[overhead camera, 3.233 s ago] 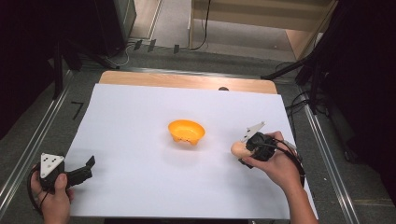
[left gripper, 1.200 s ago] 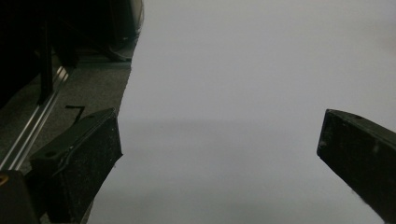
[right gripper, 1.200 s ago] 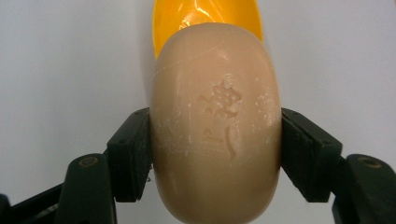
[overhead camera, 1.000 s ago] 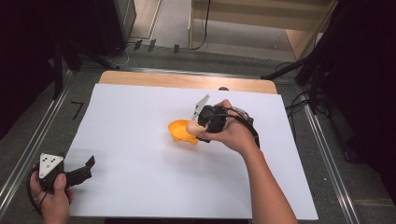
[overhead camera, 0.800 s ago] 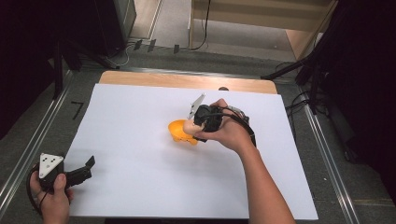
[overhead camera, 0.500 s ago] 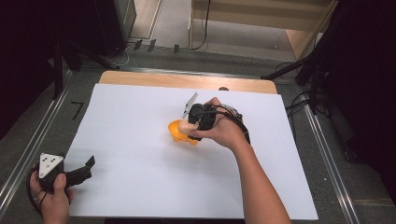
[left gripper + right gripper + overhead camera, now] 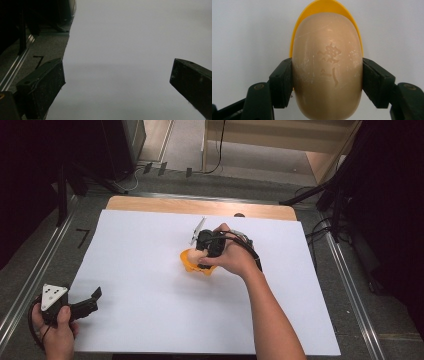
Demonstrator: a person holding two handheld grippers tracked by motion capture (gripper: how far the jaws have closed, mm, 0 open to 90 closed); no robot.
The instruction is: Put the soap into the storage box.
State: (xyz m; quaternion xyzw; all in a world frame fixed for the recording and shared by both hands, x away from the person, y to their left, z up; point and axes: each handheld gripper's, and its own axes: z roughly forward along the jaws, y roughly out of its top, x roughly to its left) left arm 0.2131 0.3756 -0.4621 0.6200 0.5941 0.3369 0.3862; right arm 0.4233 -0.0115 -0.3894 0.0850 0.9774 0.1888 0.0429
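Observation:
My right gripper [image 7: 327,82] is shut on a beige oval bar of soap [image 7: 327,67] with a stamped mark on its face. It holds the soap just over a small orange dish [image 7: 325,6], whose rim peeks out behind the bar. From above, the right gripper [image 7: 192,257] sits over the orange dish [image 7: 200,269] near the middle of the white sheet [image 7: 140,285], and the soap [image 7: 189,255] shows at its tip. My left gripper [image 7: 95,296] rests at the near left corner, open and empty. In its own view the left gripper [image 7: 117,80] has wide-apart jaws over bare white sheet.
The white sheet covers a wooden table [image 7: 165,205] whose far edge shows as a tan strip. Metal rails [image 7: 40,265] run along both sides. Cables [image 7: 320,227] and dark stands lie on the floor beyond the table.
My right gripper carried the soap from the right side of the sheet to the orange dish, and in the last second drifted slightly left and lower over it. The left gripper stayed put.

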